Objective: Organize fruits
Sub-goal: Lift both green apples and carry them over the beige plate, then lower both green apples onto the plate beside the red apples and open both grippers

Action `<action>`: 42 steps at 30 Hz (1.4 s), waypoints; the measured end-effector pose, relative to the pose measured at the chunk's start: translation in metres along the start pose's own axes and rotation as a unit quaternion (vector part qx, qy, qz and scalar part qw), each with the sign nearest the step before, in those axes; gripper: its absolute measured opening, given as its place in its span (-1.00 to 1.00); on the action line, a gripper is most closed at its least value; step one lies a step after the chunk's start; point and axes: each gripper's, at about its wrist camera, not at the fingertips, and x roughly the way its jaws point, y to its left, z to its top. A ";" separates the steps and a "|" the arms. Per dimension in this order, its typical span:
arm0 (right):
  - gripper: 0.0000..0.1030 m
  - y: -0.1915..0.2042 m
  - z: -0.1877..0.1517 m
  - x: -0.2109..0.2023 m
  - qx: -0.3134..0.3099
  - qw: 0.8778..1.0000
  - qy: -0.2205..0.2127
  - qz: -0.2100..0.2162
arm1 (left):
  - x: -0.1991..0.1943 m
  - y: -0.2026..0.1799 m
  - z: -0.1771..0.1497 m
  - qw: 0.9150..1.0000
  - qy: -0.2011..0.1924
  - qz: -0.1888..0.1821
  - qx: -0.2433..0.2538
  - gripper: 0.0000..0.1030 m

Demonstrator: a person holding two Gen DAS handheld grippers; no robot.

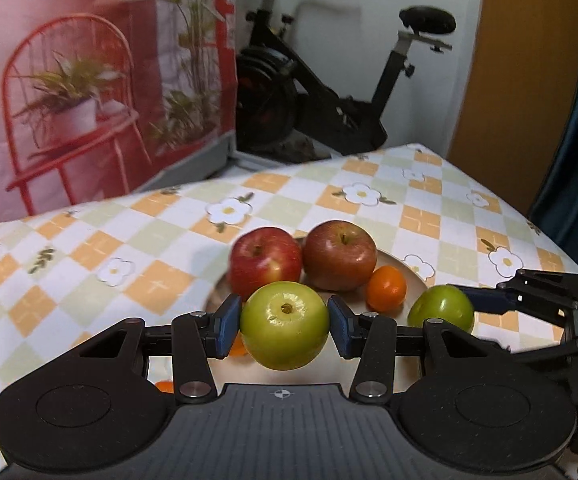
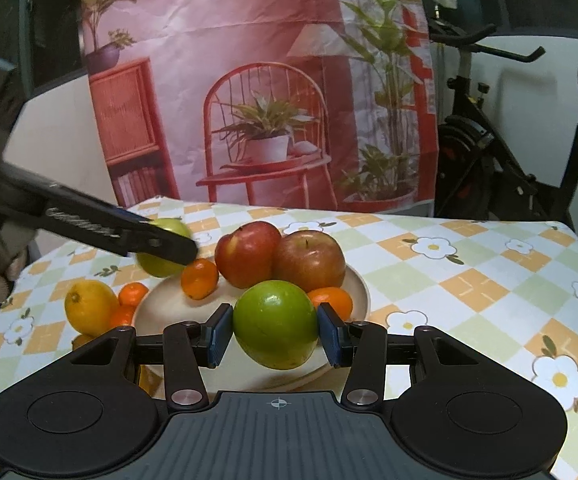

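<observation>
A pale round plate [image 2: 359, 280] on the checked tablecloth holds two red apples [image 2: 248, 254] [image 2: 309, 260] and small oranges [image 2: 200, 279]. My left gripper [image 1: 285, 326] is shut on a green apple [image 1: 285, 326] above the plate's near edge; that apple also shows in the right wrist view [image 2: 161, 266]. My right gripper [image 2: 275, 324] is shut on a second green apple [image 2: 275, 324] over the plate's front rim; it shows at the right of the left wrist view [image 1: 441, 312]. The red apples [image 1: 265, 266] [image 1: 340, 254] and an orange [image 1: 386, 288] lie behind.
A yellow lemon [image 2: 90, 307] and small oranges [image 2: 133, 294] lie on the cloth left of the plate. A printed backdrop [image 2: 269, 80] stands behind the table. An exercise bike [image 1: 329, 80] stands past the table's far edge.
</observation>
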 end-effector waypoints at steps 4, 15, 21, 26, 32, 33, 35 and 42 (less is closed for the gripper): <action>-0.18 -0.002 -0.004 0.009 -0.006 1.000 0.006 0.007 | 0.023 -0.001 0.002 1.000 0.021 -0.012 -0.010 -0.04; -0.18 -0.010 -0.007 0.021 -0.021 1.000 0.011 0.008 | 0.048 0.002 -0.001 0.998 0.054 -0.029 -0.020 -0.04; -0.17 -0.013 -0.008 0.024 -0.018 1.000 0.015 0.007 | 0.051 0.004 -0.003 0.997 0.062 -0.030 -0.021 -0.04; -0.17 -0.013 -0.008 0.024 -0.018 1.000 0.018 0.005 | 0.049 0.010 -0.004 0.997 0.065 -0.031 -0.027 -0.03; -0.17 -0.013 -0.007 0.027 -0.017 1.000 0.022 0.001 | 0.048 0.008 -0.003 0.997 0.067 -0.028 -0.023 -0.03; -0.16 -0.013 -0.007 0.027 -0.018 1.000 0.023 0.000 | 0.047 0.007 -0.003 0.997 0.068 -0.028 -0.023 -0.02; -0.18 -0.012 -0.007 0.028 -0.018 1.000 0.025 0.000 | 0.045 0.008 -0.003 0.997 0.068 -0.028 -0.026 0.00; -0.14 -0.012 -0.007 0.028 -0.021 0.999 0.023 -0.005 | 0.033 0.011 -0.006 0.997 0.064 -0.027 -0.035 0.10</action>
